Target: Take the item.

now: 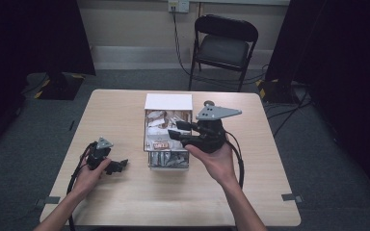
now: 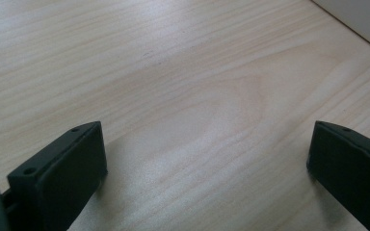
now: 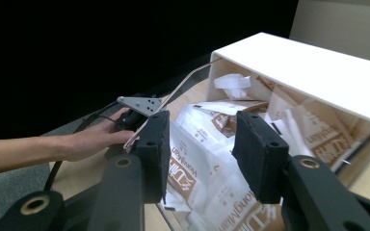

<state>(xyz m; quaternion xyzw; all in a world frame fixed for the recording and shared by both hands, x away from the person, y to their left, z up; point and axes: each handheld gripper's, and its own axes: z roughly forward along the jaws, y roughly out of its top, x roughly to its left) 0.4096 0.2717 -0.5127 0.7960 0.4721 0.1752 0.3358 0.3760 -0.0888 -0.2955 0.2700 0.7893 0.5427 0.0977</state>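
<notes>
A small white box [image 1: 168, 101] stands mid-table with its drawer [image 1: 168, 165] pulled out toward me, full of white packets with brown print [image 1: 160, 123]. My right gripper [image 1: 177, 130] hovers over the drawer from the right, pointing left. In the right gripper view its jaws [image 3: 200, 144] stand partly apart above the packets [image 3: 192, 171], pressing on nothing, with the box top [image 3: 308, 67] beyond. My left gripper [image 1: 119, 166] rests on the table left of the drawer, held in a hand. Its jaws [image 2: 207, 159] are wide apart over bare wood.
The light wooden table [image 1: 125, 110] has free room left and right of the box. A black folding chair [image 1: 224, 45] stands beyond the far edge. Cables trail from both grippers toward me. Dark curtains flank the room.
</notes>
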